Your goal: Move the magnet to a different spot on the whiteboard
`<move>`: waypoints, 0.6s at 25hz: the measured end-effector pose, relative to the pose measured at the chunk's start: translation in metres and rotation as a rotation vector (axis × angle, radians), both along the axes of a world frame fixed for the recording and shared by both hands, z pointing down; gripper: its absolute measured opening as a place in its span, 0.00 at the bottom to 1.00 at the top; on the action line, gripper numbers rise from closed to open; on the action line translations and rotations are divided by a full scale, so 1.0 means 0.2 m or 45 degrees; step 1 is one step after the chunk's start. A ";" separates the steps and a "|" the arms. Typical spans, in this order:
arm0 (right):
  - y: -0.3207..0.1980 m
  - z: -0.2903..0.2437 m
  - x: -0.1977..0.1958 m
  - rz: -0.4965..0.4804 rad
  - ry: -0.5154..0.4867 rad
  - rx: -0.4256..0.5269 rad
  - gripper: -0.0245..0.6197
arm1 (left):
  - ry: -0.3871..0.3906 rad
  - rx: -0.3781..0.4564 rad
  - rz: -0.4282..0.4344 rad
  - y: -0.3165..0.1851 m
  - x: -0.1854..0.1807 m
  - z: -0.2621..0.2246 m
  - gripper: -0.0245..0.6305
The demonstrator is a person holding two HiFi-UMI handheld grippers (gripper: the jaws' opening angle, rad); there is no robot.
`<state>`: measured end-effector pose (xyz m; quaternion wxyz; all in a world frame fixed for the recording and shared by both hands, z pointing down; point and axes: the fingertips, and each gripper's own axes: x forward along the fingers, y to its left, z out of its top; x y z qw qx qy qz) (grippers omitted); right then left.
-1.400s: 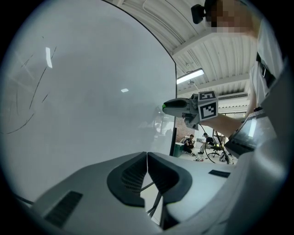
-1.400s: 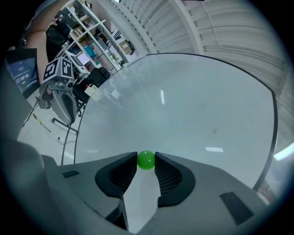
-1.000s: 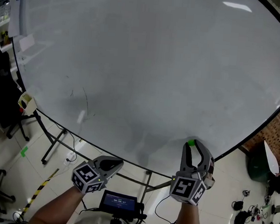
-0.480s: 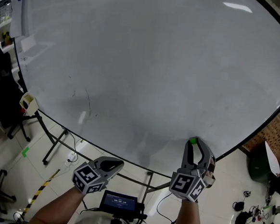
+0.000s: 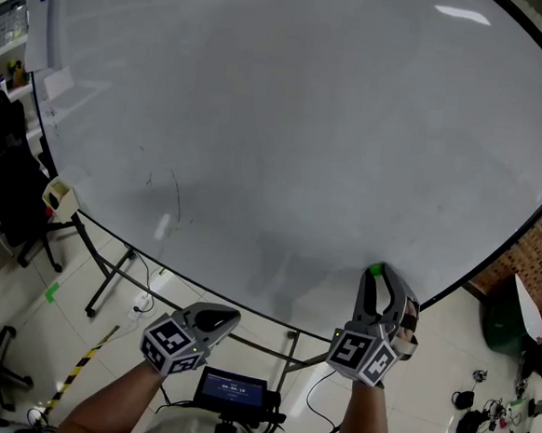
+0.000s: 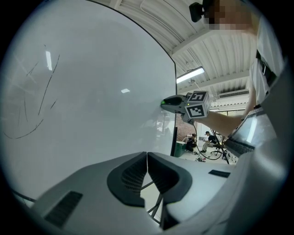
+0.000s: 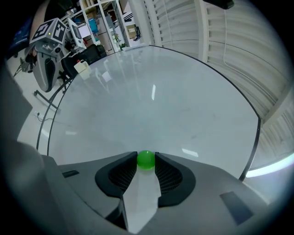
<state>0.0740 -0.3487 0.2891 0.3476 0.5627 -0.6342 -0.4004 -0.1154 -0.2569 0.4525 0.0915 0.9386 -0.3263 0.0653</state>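
Magnet [image 7: 146, 159]: small green ball, hard, light, probably slick. Right gripper [image 5: 379, 277] pinches its sides at tips, lower right of whiteboard [image 5: 260, 117]. Left gripper [image 5: 226, 317] closed, empty.

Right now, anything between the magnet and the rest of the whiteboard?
Nothing visible. The right claw is shut on the magnet near the whiteboard's lower edge. The surface ahead is bare apart from faint pen marks far to the left. The left claw is off the board, to the side.
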 end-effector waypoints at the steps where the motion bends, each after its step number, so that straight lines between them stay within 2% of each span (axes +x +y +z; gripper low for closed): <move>1: 0.00 0.00 0.00 -0.005 -0.005 -0.002 0.26 | 0.005 -0.001 -0.002 0.01 0.00 0.00 0.09; 9: 0.12 -0.02 -0.05 -0.060 -0.038 -0.010 0.29 | 0.010 -0.014 -0.011 0.12 -0.07 0.01 0.09; 15: 0.25 -0.03 -0.08 -0.062 -0.118 -0.015 0.29 | 0.004 -0.018 0.018 0.23 -0.12 0.02 0.09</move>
